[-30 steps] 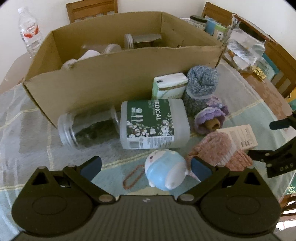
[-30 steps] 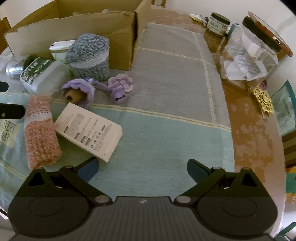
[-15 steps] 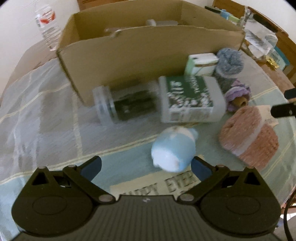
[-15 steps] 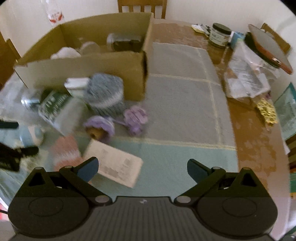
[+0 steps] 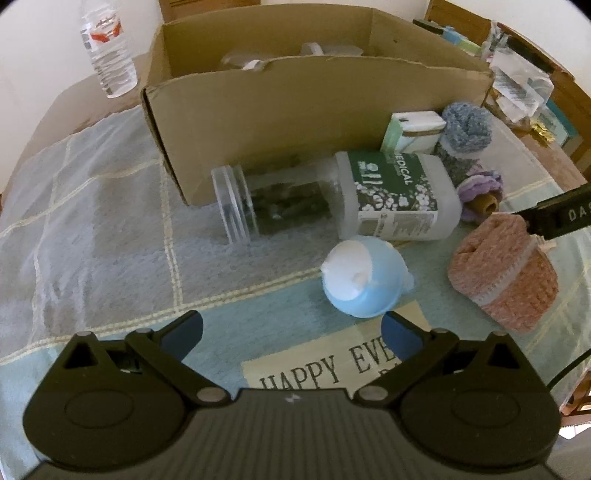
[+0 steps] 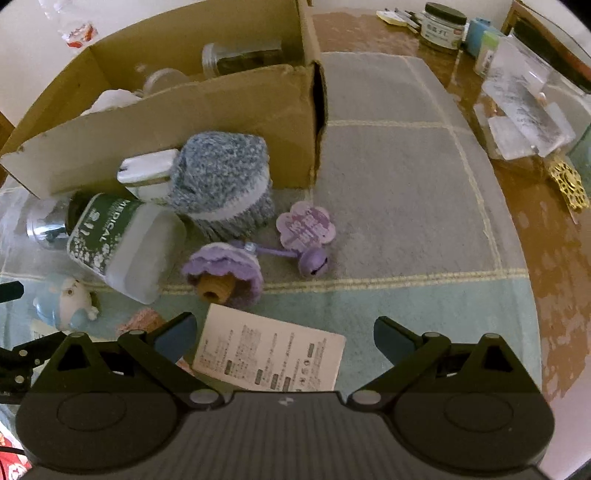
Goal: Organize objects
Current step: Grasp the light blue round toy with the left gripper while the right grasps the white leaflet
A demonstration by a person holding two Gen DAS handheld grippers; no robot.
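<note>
A cardboard box holding jars stands at the back of the cloth. In front of it lie a clear jar, a green-labelled medical bottle, a small green-and-white box, a blue knit roll, a purple knit piece with a bell, a pink knit roll, a white printed card and a blue-and-white figurine. My left gripper is open, the figurine just beyond its right finger. My right gripper is open above the card.
A water bottle stands at the back left. At the right, on the bare wooden table, are a clear plastic container, a dark-lidded jar and a gold ornament. A printed mat lies under my left gripper.
Both grippers have pulled back and swung: the left one leftward, so the figurine now sits toward its right finger; the right one now hangs over the card. The figurine shows a different side.
</note>
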